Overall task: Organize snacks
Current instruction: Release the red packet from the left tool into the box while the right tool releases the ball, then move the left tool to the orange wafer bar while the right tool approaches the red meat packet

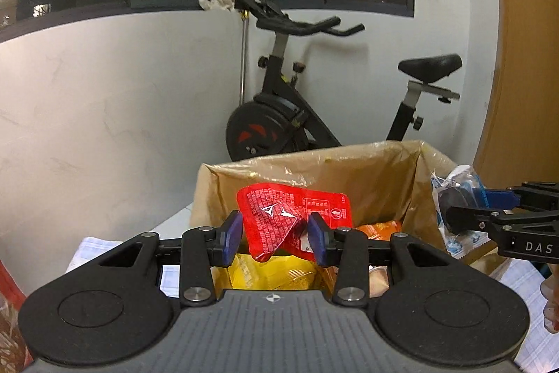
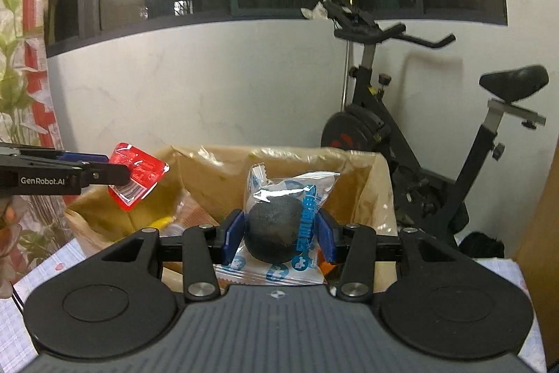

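A crumpled red snack packet (image 1: 279, 212) is pinched between the blue pads of my left gripper (image 1: 276, 229), held above the open brown cardboard box (image 1: 349, 170). My right gripper (image 2: 279, 233) is shut on a clear packet with blue print holding a round black snack (image 2: 272, 222), also over the box (image 2: 356, 184). In the right wrist view the left gripper (image 2: 122, 175) comes in from the left with the red packet (image 2: 139, 177). From the left wrist view the right gripper (image 1: 450, 212) and its clear packet (image 1: 454, 177) show at the box's right wall.
Yellow packets (image 1: 272, 275) and orange packets (image 1: 380, 229) lie inside the box. The box stands on a table with a checked cloth (image 2: 35, 271). Behind it are a black exercise bike (image 1: 279, 114), a white wall and dark windows. A wooden panel (image 1: 524, 58) stands at the right.
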Tool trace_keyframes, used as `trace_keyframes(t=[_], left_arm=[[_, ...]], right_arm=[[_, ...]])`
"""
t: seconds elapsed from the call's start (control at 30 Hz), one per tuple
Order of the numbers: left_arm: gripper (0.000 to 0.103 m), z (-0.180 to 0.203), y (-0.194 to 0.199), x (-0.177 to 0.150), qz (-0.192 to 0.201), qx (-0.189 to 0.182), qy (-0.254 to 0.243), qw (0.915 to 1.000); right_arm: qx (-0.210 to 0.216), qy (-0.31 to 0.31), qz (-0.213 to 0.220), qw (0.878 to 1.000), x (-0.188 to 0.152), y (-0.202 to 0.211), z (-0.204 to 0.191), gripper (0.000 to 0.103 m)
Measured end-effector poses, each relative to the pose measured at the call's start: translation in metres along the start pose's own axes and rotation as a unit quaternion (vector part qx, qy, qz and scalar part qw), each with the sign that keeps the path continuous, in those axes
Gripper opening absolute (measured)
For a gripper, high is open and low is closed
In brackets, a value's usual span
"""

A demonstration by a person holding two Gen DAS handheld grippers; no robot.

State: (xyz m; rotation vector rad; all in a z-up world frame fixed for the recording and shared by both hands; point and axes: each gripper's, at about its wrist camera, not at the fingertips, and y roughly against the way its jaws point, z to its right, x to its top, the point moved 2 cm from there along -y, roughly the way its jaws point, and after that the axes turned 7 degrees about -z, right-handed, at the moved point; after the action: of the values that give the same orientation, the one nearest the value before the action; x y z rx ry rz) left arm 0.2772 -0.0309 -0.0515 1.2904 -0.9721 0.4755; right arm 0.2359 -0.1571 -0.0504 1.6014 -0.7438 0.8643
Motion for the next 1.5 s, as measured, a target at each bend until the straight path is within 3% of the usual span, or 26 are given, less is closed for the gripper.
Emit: trace_keyframes(t=[0.1, 0.23, 0.33, 0.57, 0.97, 1.4, 1.5], left_arm=[[0.046, -0.004, -0.01, -0.002, -0.013, -0.022, 0.004, 0.9997], [0.069, -0.005, -0.016, -0.003, -0.012, -0.023, 0.002, 0.9997], [0.069, -0.008, -0.013, -0.005, -0.008, -0.016, 0.009, 0.9998], [0.069, -0.02, 0.017, -0.012, -0.003, -0.018, 0.035, 0.9992], [0.068, -0.045, 0.085, -0.052, 0.012, -0.001, 0.055, 0.9984], [0.066, -0.02, 0.062, -0.128, -0.044, -0.05, 0.095, 0.9933], [0.066, -0.014, 0.051, -0.143, -0.061, -0.042, 0.083, 0.9938]], right_arm=[[-0.005, -0.008, -0.01, 1.0, -0.004, -0.008, 0.007, 0.047], [-0.015, -0.019, -0.009, 1.0, -0.003, -0.013, 0.014, 0.049], [-0.019, -0.027, -0.001, 0.999, 0.0, -0.01, 0.015, 0.057], [0.001, -0.034, 0.017, 0.999, -0.001, 0.011, 0.004, 0.057], [0.018, -0.047, 0.034, 0.998, -0.029, 0.053, -0.017, 0.057], [0.004, -0.034, -0.001, 0.999, -0.098, 0.062, -0.027, 0.057], [0.002, -0.039, -0.018, 0.999, -0.12, 0.052, -0.025, 0.057]])
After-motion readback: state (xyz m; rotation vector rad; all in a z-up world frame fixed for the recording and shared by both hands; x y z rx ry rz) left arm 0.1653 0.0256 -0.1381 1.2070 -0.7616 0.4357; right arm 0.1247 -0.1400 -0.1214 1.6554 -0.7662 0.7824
